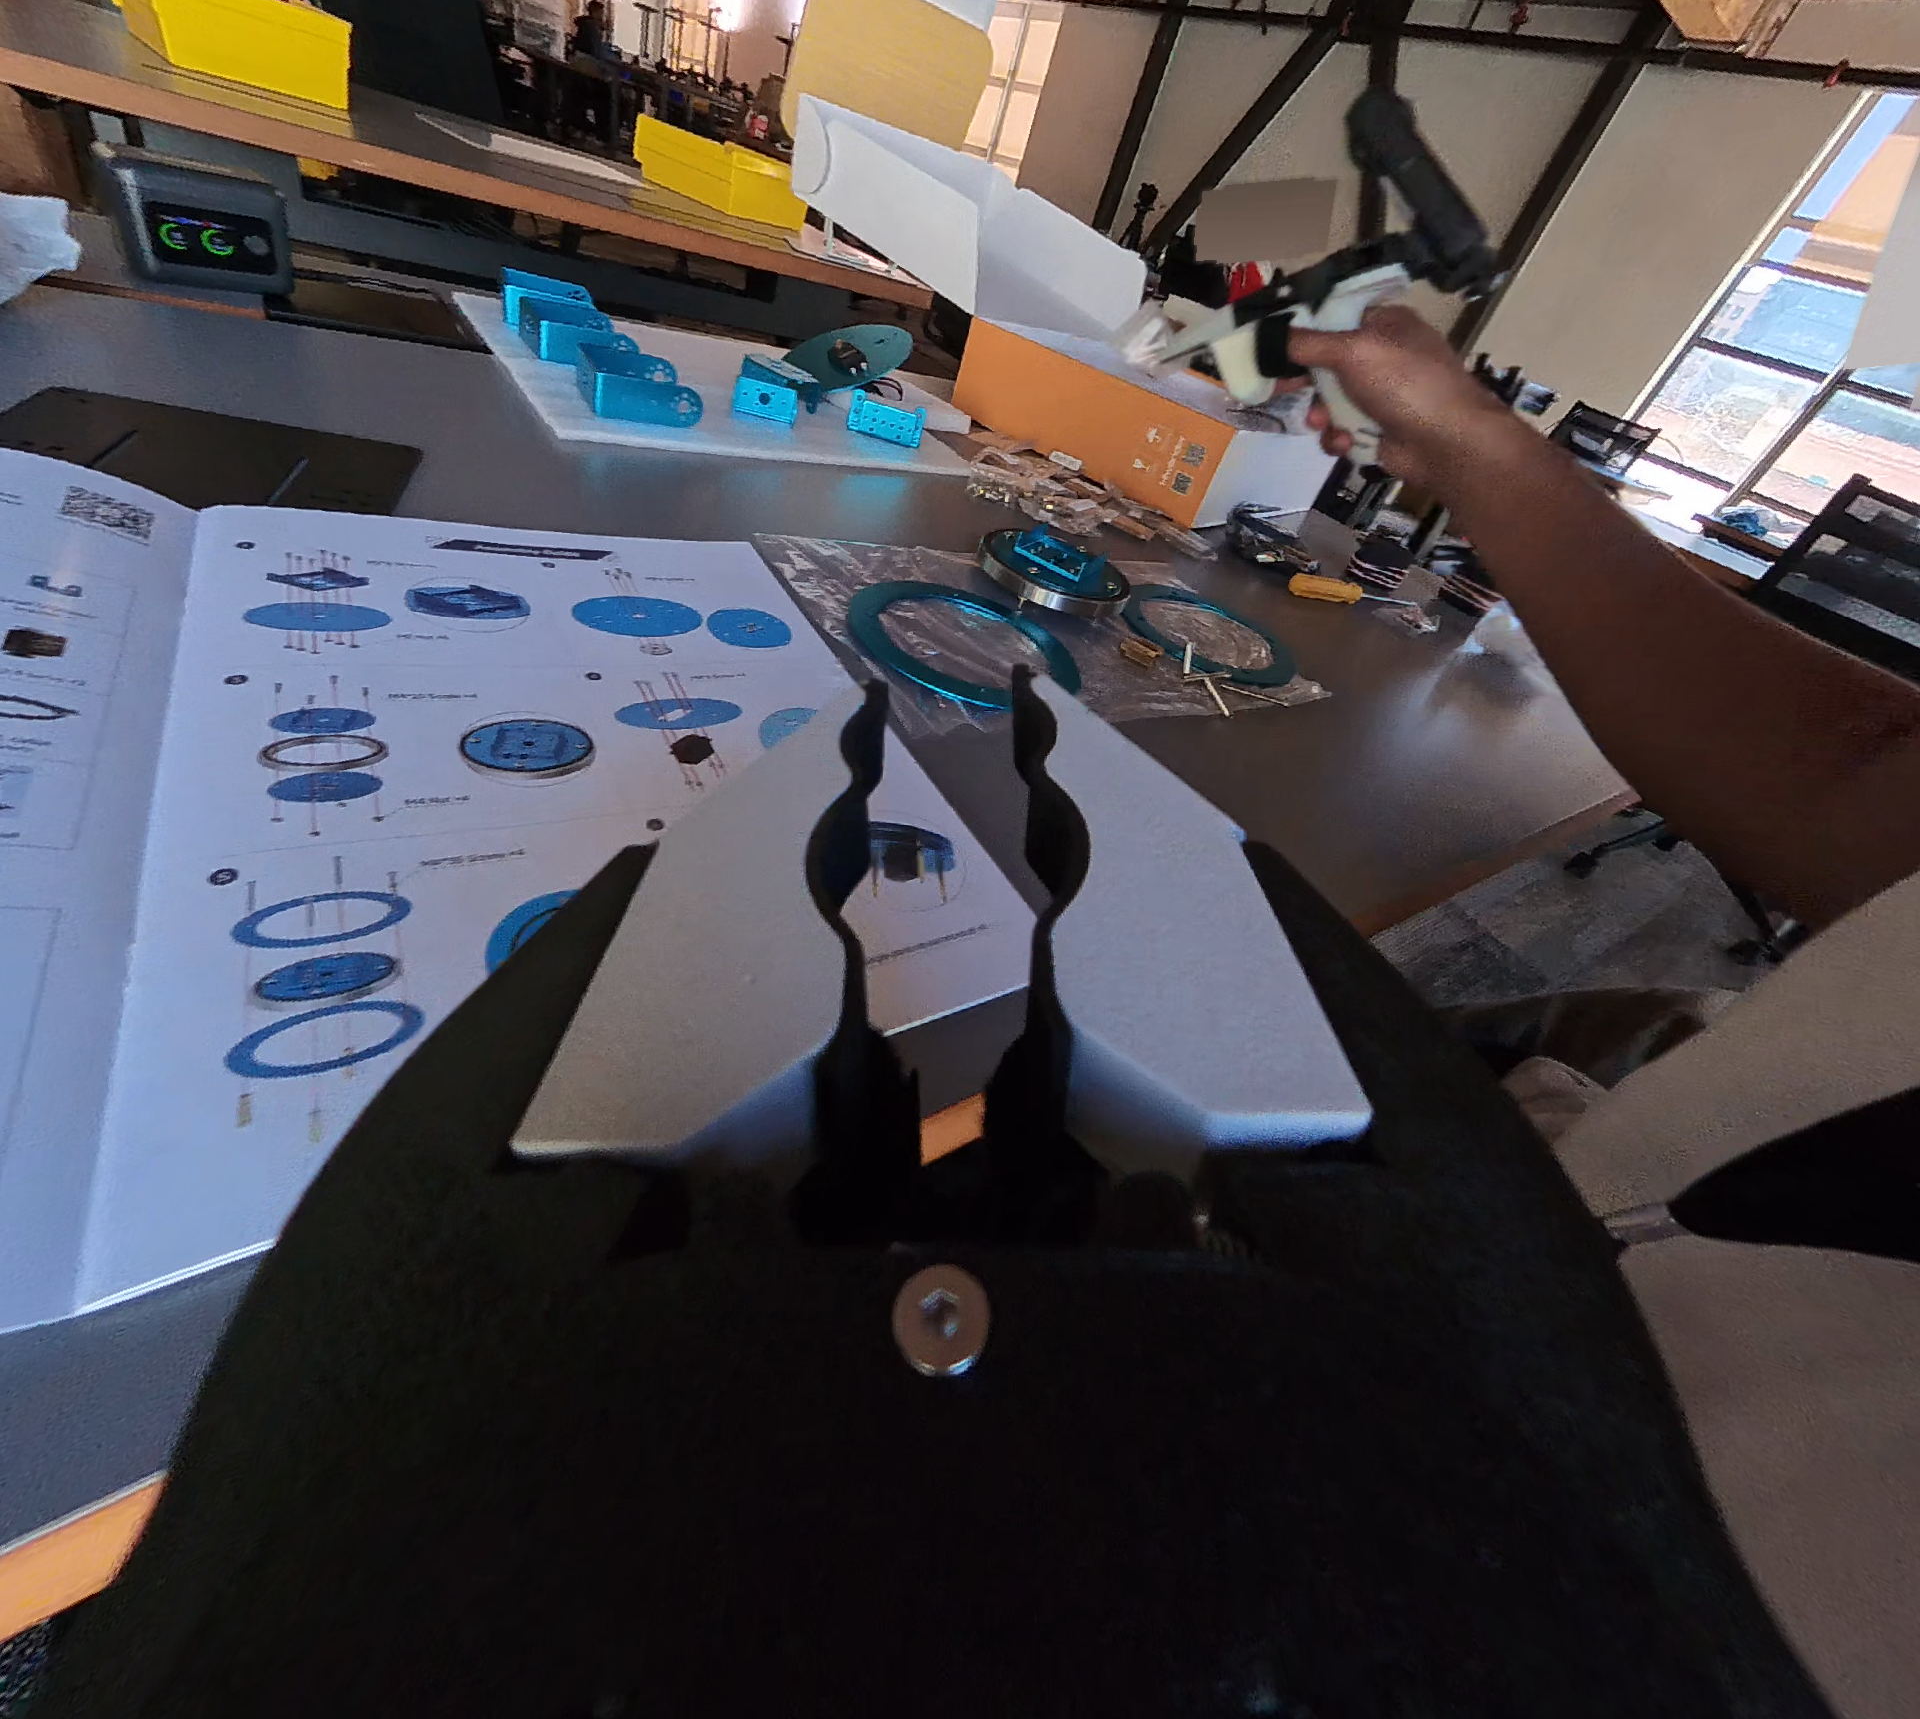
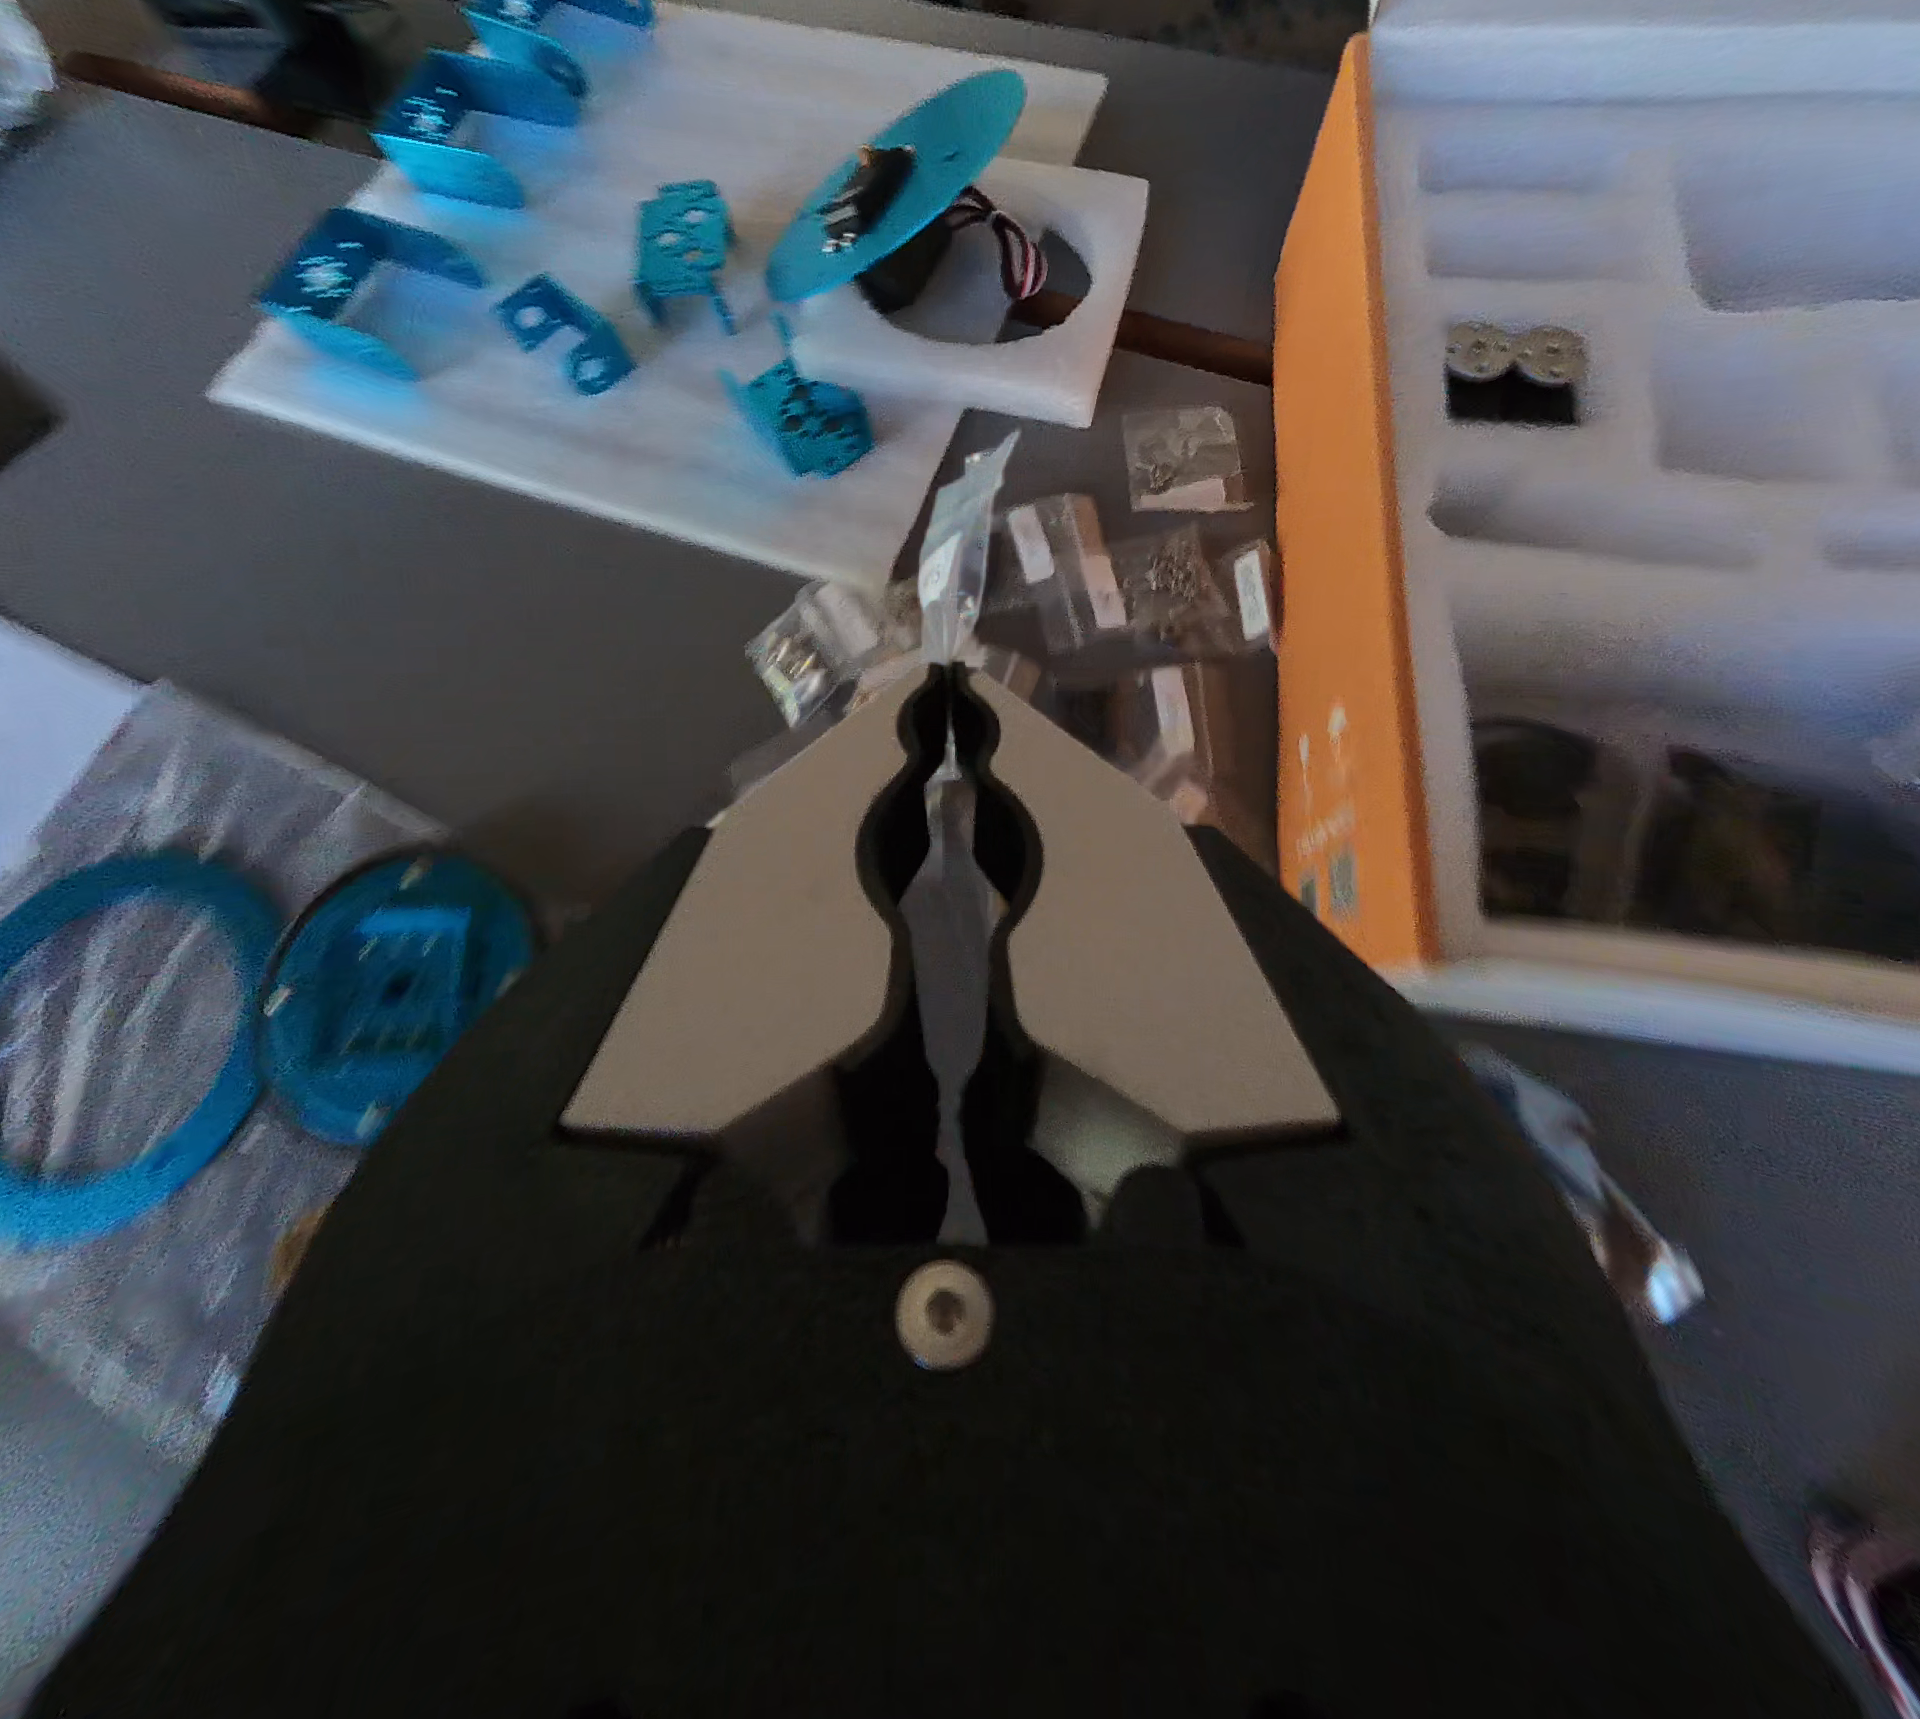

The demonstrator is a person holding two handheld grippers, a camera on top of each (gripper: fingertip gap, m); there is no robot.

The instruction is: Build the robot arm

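A small clear plastic bag (image 2: 961, 552) bearing a white label is being pinched by the right hand-held gripper (image 2: 948, 682), its fingertips pressed together on the bag's lower edge. The bag is being held upright, its long axis running straight out from the fingertips, above a heap of similar labelled hardware packets (image 2: 1132, 568) on the grey desk (image 2: 416, 589). Printed marks are being shown on the side of the orange box (image 2: 1340, 630) just to the right; the picture is blurred.

The left hand-held gripper (image 1: 948, 693) is being held with its fingers spread and nothing between them, above an open instruction booklet (image 1: 416, 734) printed with diagrams of blue parts. Beyond its tips, blue rings (image 1: 961, 641) and a round metal base (image 1: 1051, 573) are being kept on clear plastic sheeting. Blue brackets (image 1: 592, 350) are being displayed on a white foam sheet (image 1: 665, 412) farther back. In the left wrist view the right hand-held gripper (image 1: 1148, 339) is being held up beside the box's raised white lid (image 1: 987, 235).
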